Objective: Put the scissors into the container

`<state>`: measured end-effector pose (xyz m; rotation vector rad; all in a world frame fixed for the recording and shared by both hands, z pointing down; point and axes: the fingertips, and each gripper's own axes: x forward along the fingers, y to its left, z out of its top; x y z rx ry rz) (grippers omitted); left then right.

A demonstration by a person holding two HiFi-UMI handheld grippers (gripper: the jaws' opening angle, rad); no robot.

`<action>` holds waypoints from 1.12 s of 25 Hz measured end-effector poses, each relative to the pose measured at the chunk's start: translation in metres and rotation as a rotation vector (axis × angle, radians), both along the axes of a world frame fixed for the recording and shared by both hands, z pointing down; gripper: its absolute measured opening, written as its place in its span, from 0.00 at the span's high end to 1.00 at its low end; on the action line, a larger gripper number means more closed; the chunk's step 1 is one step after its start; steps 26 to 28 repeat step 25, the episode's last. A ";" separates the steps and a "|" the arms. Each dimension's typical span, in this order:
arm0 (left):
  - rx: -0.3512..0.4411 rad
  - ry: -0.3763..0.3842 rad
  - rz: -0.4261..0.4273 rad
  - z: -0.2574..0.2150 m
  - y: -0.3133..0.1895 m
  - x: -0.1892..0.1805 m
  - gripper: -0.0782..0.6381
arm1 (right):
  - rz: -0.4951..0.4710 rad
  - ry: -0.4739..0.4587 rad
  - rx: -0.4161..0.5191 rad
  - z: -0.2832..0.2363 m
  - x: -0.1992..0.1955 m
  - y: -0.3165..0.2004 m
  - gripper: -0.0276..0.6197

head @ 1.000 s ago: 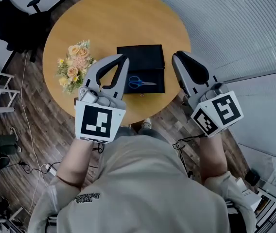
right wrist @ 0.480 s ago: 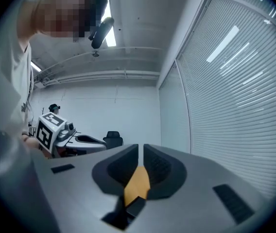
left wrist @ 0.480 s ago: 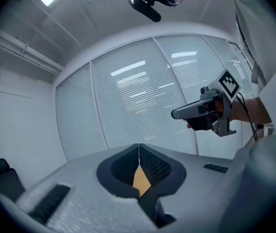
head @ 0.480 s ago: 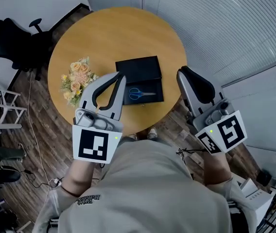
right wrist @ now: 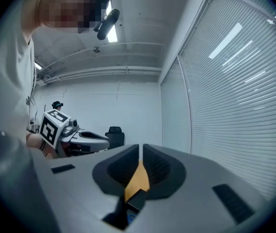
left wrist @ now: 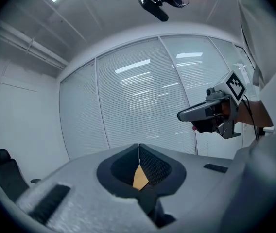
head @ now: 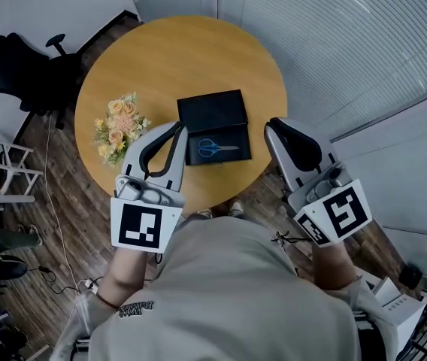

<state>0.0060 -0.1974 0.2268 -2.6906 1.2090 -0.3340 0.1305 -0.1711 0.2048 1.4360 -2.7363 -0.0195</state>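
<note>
Where the flat, black, rectangular container (head: pixel 213 111) lies near the front edge of the round tabletop (head: pixel 176 51), the scissors (head: pixel 215 147) rest on its near half, blue loop handles to the left and thin metal blades pointing right. The head view does not show whether they sit inside a recess or on a flat surface. The tabletop is smooth, light wood. A small bouquet of peach and cream flowers (head: pixel 118 130) stands just left of the container. The left tool (head: pixel 179 124) hangs above the tabletop's front-left rim, its grey, curved jaws brought together with nothing between them. The right tool (head: pixel 271 122) hovers off the front-right edge, its ridged dark pads almost touching, also empty. A black office chair (head: pixel 18 70) stands on the plank floor (head: pixel 56 194) at far left.
</note>
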 end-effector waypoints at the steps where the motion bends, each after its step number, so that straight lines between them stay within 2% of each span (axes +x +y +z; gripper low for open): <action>1: -0.002 0.000 0.000 0.000 0.000 0.001 0.86 | -0.003 0.009 -0.003 0.001 0.000 0.000 0.89; 6: -0.016 -0.005 -0.004 0.006 0.001 0.004 0.86 | -0.001 0.032 -0.003 0.007 0.003 -0.003 0.89; 11: -0.029 -0.008 -0.014 0.010 -0.001 0.001 0.86 | 0.004 0.102 0.015 0.006 0.000 -0.007 0.89; 20: -0.045 -0.028 -0.021 0.021 -0.005 0.002 0.86 | -0.012 0.107 0.020 0.006 -0.002 -0.009 0.89; 25: -0.043 -0.039 -0.014 0.024 -0.005 0.003 0.86 | 0.002 0.178 0.066 0.001 -0.003 -0.008 0.89; 28: -0.043 -0.039 -0.014 0.024 -0.005 0.003 0.86 | 0.002 0.178 0.066 0.001 -0.003 -0.008 0.89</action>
